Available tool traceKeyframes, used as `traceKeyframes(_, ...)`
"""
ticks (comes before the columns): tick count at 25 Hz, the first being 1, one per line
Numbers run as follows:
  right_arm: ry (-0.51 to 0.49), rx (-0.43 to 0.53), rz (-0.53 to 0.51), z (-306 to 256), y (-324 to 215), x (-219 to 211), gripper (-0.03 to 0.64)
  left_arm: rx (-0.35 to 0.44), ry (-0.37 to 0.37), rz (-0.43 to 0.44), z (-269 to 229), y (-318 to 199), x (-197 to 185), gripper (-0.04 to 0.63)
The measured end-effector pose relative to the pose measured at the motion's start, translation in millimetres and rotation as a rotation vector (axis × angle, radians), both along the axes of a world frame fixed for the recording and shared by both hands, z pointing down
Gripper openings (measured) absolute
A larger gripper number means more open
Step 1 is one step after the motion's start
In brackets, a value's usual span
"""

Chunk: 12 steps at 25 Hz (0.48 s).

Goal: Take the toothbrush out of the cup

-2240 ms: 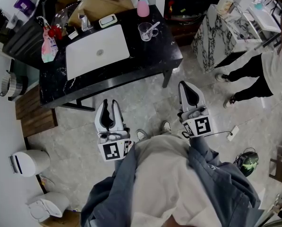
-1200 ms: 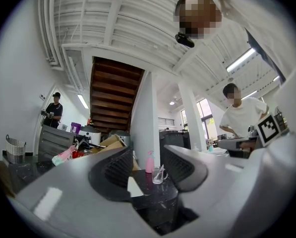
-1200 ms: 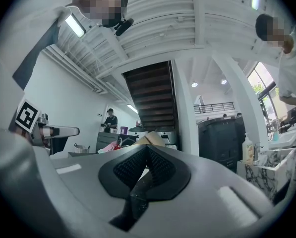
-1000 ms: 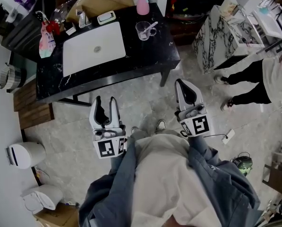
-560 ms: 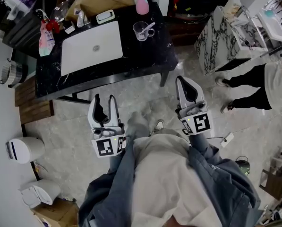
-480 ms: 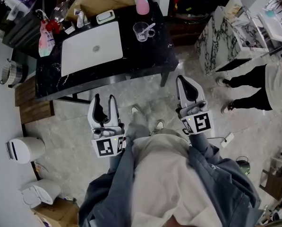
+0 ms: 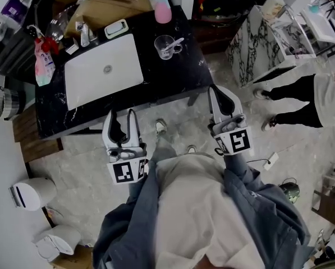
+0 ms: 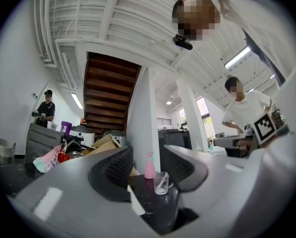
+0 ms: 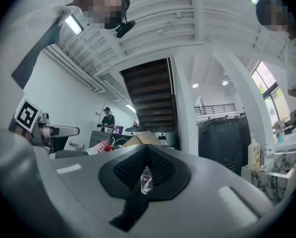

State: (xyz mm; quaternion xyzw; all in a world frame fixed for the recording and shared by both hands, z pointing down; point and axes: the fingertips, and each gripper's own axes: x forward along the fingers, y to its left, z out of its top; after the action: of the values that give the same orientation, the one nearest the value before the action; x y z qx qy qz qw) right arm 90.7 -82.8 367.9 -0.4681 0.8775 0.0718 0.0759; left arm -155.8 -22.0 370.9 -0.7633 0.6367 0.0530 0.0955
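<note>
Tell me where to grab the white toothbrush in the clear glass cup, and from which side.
Grip the white toothbrush by the free handle end that leans out over the rim of the clear glass cup. Come from above on the cup's right in the head view, closing across the handle; the lower end sits inside the glass. The right gripper, shut, would have to open first.

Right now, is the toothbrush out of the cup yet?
Nothing is done yet: the toothbrush stands in the cup on the black table. Nothing is in hand: the left gripper is open and empty, the right gripper shut, both away from the cup. Left to do: reach the cup, grip the toothbrush, lift it out.
</note>
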Motion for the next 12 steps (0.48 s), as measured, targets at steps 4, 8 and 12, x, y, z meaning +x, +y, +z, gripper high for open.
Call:
traceKeyframes(4, 0.017, -0.007, 0.043, 0.5, -28.7, -16.8, 0.005, -0.012, 0.013, 0.053, 2.1, -35.9, -14.2, 0.198)
traceKeyframes(8, 0.036, -0.017, 0.093, 1.6, -53.5, -35.9, 0.005, 0.003, 0.022, 0.108, -0.5, -68.9, -34.9, 0.198)
traceKeyframes(12, 0.048, -0.019, 0.157, -0.4, -70.0, -45.7, 0.005, -0.022, 0.017, 0.154, 3.9, -93.8, -51.9, 0.198)
